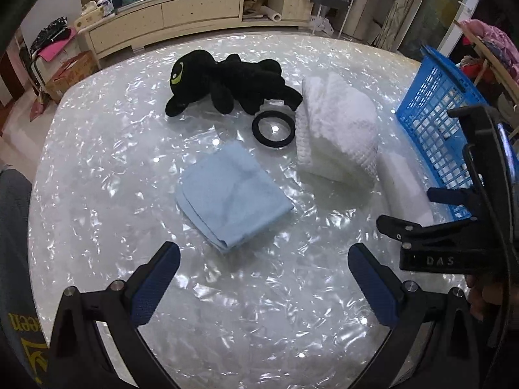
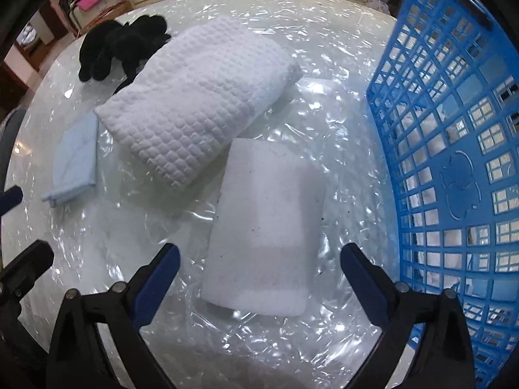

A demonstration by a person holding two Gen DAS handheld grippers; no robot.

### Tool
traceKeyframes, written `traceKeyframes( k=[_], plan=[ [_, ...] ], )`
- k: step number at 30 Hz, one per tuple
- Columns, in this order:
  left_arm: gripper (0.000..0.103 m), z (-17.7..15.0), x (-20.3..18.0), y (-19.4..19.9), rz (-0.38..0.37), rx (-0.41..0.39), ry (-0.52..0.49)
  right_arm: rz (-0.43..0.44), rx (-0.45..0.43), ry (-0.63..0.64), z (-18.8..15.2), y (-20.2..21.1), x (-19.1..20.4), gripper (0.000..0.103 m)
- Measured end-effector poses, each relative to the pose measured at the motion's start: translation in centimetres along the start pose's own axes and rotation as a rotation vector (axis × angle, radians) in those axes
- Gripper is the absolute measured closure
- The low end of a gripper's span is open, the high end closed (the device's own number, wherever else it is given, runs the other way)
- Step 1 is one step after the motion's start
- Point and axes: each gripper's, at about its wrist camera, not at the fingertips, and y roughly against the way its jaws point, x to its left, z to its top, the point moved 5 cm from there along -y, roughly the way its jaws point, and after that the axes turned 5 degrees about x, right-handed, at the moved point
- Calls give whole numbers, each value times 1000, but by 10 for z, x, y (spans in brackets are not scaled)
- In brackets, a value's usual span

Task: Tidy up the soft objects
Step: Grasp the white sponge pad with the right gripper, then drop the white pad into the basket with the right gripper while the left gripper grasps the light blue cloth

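Right gripper (image 2: pixel 259 259), jaws wide and empty, hangs over flat white folded towel (image 2: pixel 266 227), long axis running straight ahead between them.

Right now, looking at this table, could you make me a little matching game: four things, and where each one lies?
Things:
1. plush toy
2. black ring
3. light blue cloth
4. smooth white towel

Places:
A. beside the blue basket
B. ahead of the left gripper
C. far side of the table
D. between plush and waffle towel

Pairs: 1-C, 2-D, 3-B, 4-A
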Motion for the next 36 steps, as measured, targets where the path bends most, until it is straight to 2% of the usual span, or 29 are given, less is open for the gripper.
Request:
traceKeyframes(
  k=[4,6,9,16,23,29,36],
  plan=[
    [0,0,1,3,-8,-14,0,22,-19,17,4,3,0,23],
    [0,0,-1,5,-8,-16,-9,25,-33,28,5,7,4,43],
    [0,-1,-3,7,-24,-19,-20,27,-32,42,8,13,8,50],
    [0,-4,-4,9,-32,-18,-21,44,-40,58,-5,19,15,54],
    [0,-4,-8,25,-22,-30,-11,85,-77,65,-22,56,5,54],
    [0,-2,9,33,-37,-12,85,126,-132,60,-28,95,-13,54],
    [0,-3,24,40,3,17,131,153,-188,95,-34,133,-24,53]
  ],
)
